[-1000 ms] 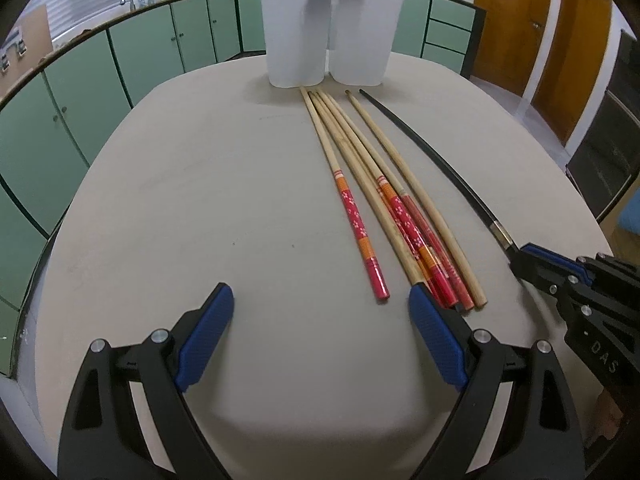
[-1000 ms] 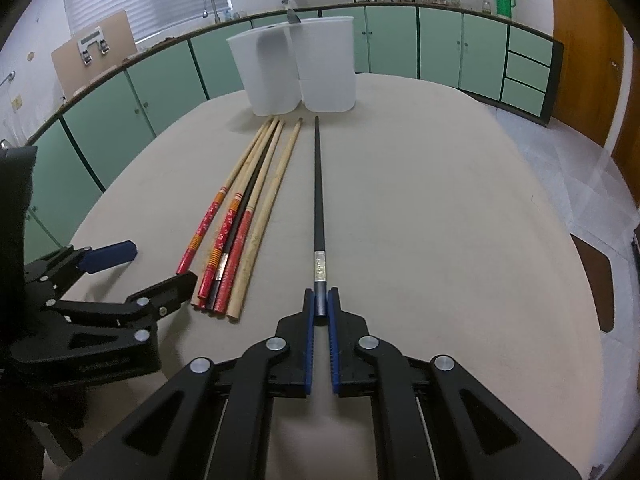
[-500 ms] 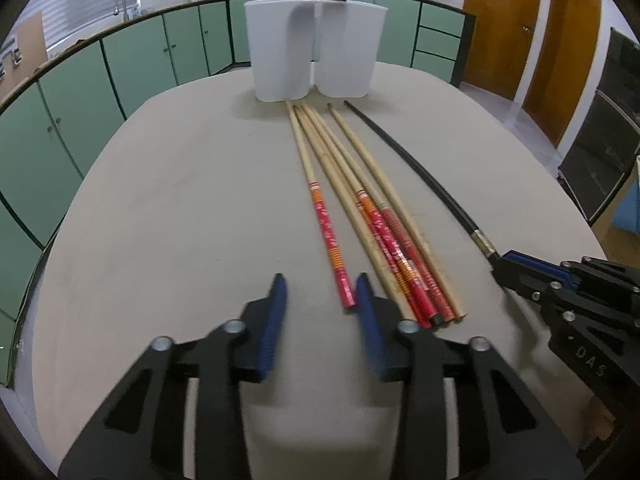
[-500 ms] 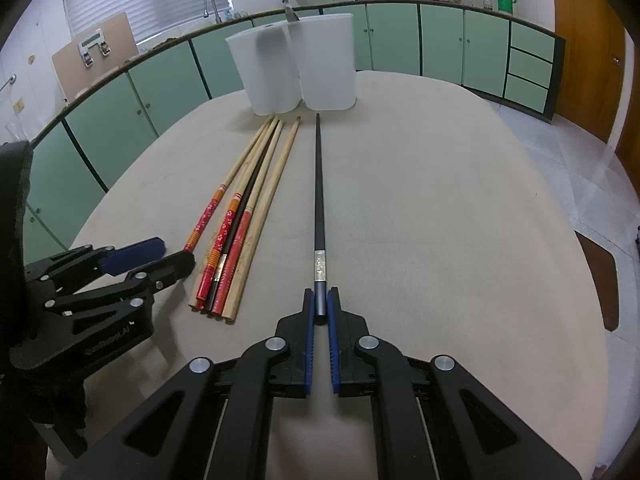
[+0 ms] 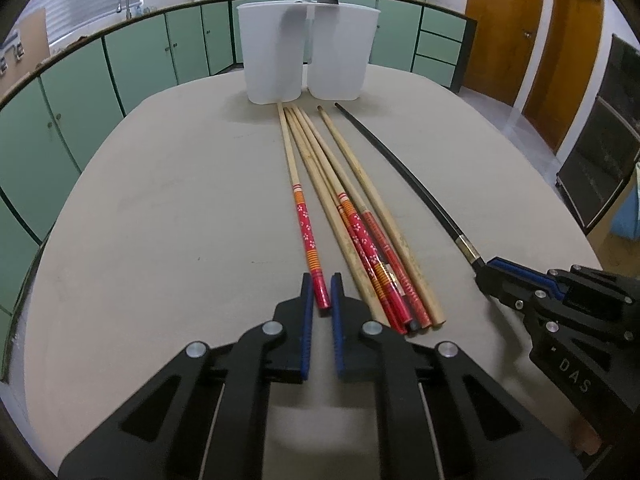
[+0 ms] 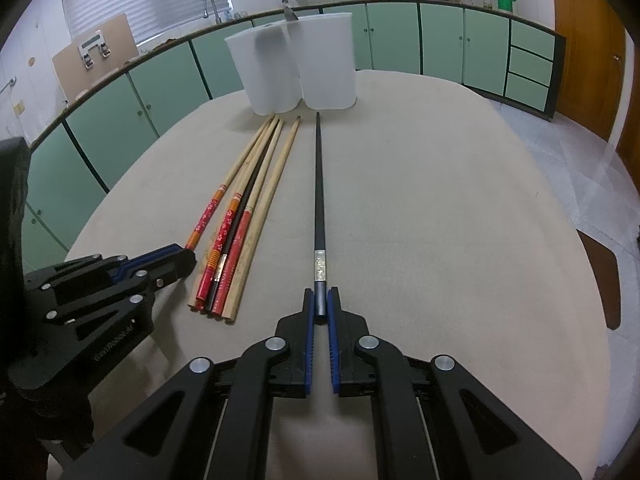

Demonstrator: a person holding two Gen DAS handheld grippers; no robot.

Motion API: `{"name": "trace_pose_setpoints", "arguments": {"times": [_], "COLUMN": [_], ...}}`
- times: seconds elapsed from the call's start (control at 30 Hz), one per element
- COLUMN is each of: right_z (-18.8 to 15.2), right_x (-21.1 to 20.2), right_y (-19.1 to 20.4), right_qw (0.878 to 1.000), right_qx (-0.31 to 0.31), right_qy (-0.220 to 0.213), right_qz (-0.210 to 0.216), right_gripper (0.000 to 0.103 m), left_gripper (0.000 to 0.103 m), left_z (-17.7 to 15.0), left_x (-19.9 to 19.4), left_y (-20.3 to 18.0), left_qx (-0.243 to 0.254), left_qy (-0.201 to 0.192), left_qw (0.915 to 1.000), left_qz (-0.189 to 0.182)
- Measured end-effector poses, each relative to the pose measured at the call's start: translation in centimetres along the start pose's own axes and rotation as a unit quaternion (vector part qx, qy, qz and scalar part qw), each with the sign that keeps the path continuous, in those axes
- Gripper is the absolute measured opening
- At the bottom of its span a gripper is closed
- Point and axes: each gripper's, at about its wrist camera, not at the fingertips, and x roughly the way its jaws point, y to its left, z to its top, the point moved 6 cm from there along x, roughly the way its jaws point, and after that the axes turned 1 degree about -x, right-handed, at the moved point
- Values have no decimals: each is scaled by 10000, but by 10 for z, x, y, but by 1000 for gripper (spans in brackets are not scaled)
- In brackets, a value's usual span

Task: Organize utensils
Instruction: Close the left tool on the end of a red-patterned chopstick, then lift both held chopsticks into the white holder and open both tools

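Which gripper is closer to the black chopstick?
Right. The right gripper is shut on the black chopstick. The left gripper is off to its left, at a red chopstick.

Our left gripper [image 5: 320, 294] sits low over the table, its blue-padded fingers [image 5: 307, 312] drawn in close on either side of the red end of a chopstick [image 5: 306, 232]. Our right gripper [image 6: 321, 304] lies low and level too, its blue pads [image 6: 332, 320] pressed against the butt of the black chopstick [image 6: 319, 200], pointing straight ahead.
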Motion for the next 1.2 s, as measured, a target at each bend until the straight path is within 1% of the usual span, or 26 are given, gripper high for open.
{"name": "trace_pose_setpoints", "arguments": {"times": [0.13, 0.27, 0.47, 0.77, 0.93, 1.1, 1.2], "right_z": [1, 5, 23, 60, 85, 115, 132], "right_x": [-3, -12, -36, -69, -88, -107, -117], "right_y": [1, 2, 4, 8, 10, 12, 14], "right_qw": [10000, 9998, 9987, 9951, 9918, 9881, 9859], "right_qx": [18, -29, -134, -292, -413, -497, -535], "right_qy": [-47, -172, -477, -936, -1204, -1445, -1574], "right_qz": [18, 27, 70, 137, 143, 163, 213], "right_gripper": [6, 6, 6, 6, 6, 6, 6], "left_gripper": [7, 7, 6, 5, 5, 5, 5], "left_z": [1, 5, 22, 61, 90, 117, 129], "left_x": [-7, -24, -56, -98, -121, -135, -140], "left_y": [3, 8, 15, 24, 26, 24, 24], "left_qx": [-21, 22, 32, -11, 34, 136, 142], "left_qy": [-66, -227, -591, -1173, -1533, -1781, -1861], "left_qw": [10000, 9997, 9982, 9930, 9882, 9839, 9824], "left_qz": [17, 85, 131, 118, 55, 11, -61]}}
